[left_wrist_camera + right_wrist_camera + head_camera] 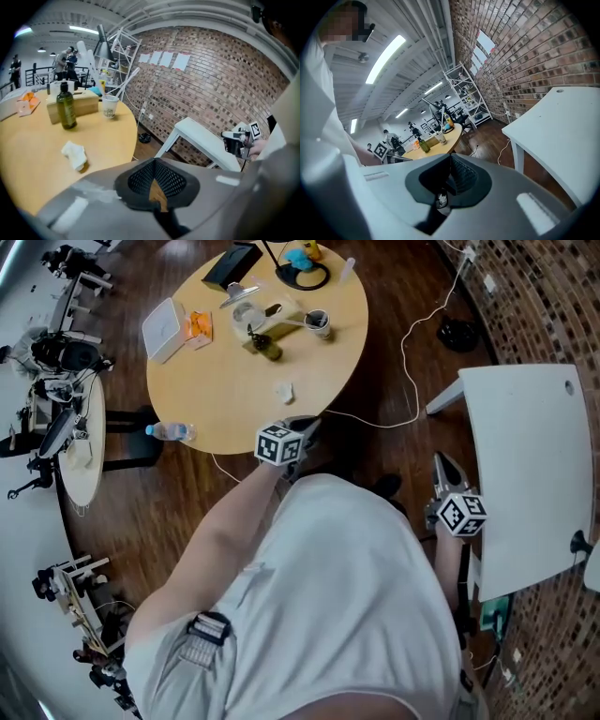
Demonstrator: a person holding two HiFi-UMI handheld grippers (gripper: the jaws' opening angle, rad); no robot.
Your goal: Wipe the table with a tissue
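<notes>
Standing upright on table: bottle, cup.

White tissue on a pale yellow-tan round table, with a dark green bottle farther back. Dark brown plank floor, red-brown brick wall, plain white table at right.

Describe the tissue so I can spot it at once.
Find the round wooden table. Its far half is cluttered; on the near half, this side of the green bottle, lies a small white tissue. It lies alone, soft and crumpled.
</notes>
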